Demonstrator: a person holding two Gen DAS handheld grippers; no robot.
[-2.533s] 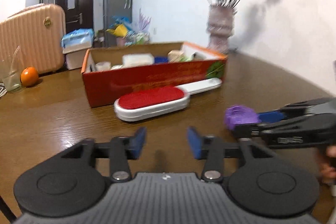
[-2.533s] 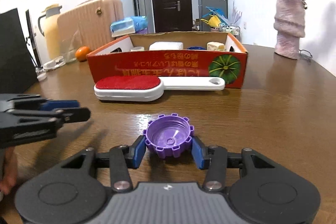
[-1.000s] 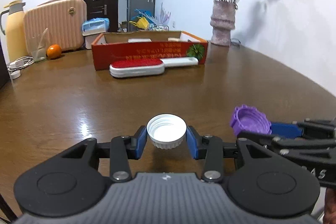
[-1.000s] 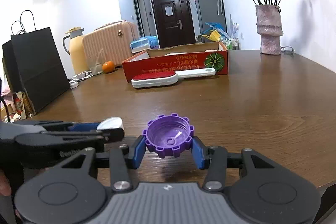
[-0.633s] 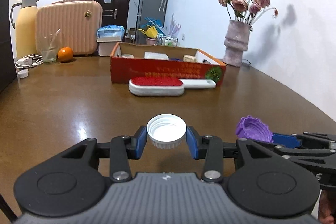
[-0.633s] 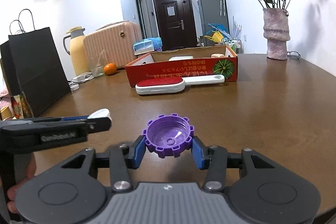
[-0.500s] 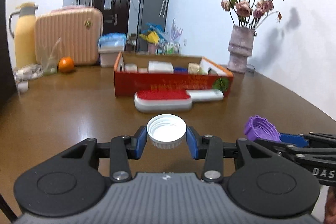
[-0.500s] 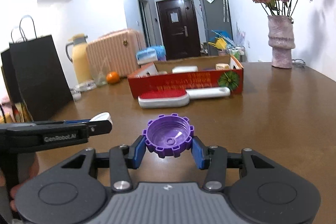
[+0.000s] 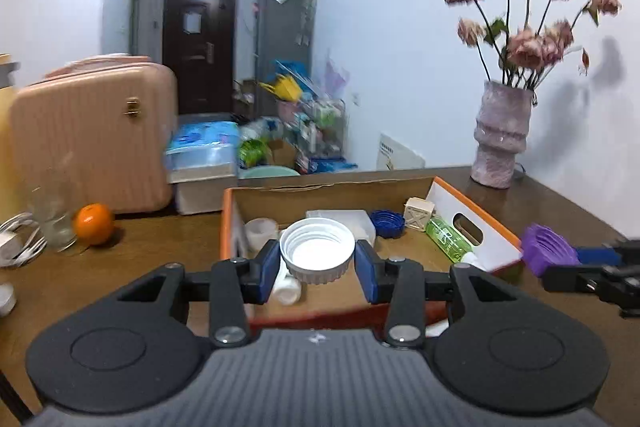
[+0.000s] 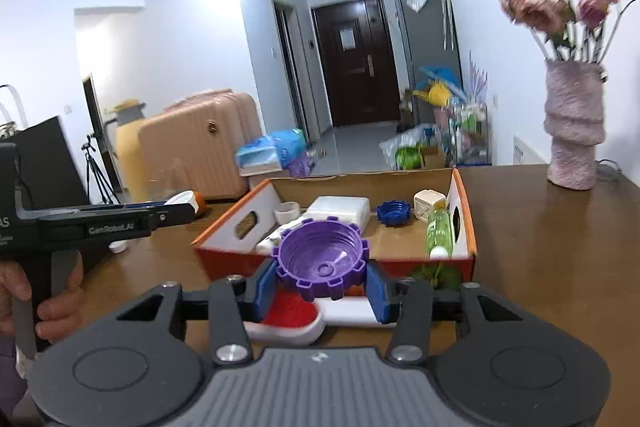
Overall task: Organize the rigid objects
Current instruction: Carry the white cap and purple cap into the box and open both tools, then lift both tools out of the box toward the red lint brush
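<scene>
White cap [image 9: 317, 255]: clamped between the left gripper [image 9: 316, 265] jaws, held above the near part of the box [image 9: 472, 205]; half a second ago it hung over bare counter with the box far ahead.
Purple cap [image 10: 321, 258]: gripped by the right gripper [image 10: 322, 283] jaws, open side up, over the box's near wall; earlier it was over open counter, well short of the box.
Box: orange-red cardboard, now close under both grippers and seen from above; inside lie a blue cap [image 9: 386, 223], a white block [image 10: 339, 209], a small cream cube [image 10: 429, 202], a green bottle [image 10: 439, 231] along the right wall and a white tube [image 9: 287, 286].
Brush [image 10: 294, 319]: red pad, white body, on the counter [image 10: 540, 247] just near the box, directly below the right gripper; before, it lay far in front.
Surroundings: vase [image 9: 500, 135] with flowers at far right, orange [image 9: 93, 223] at left, pink suitcase [image 9: 92, 131] behind.
Left view: right gripper with purple cap shows at right edge.
</scene>
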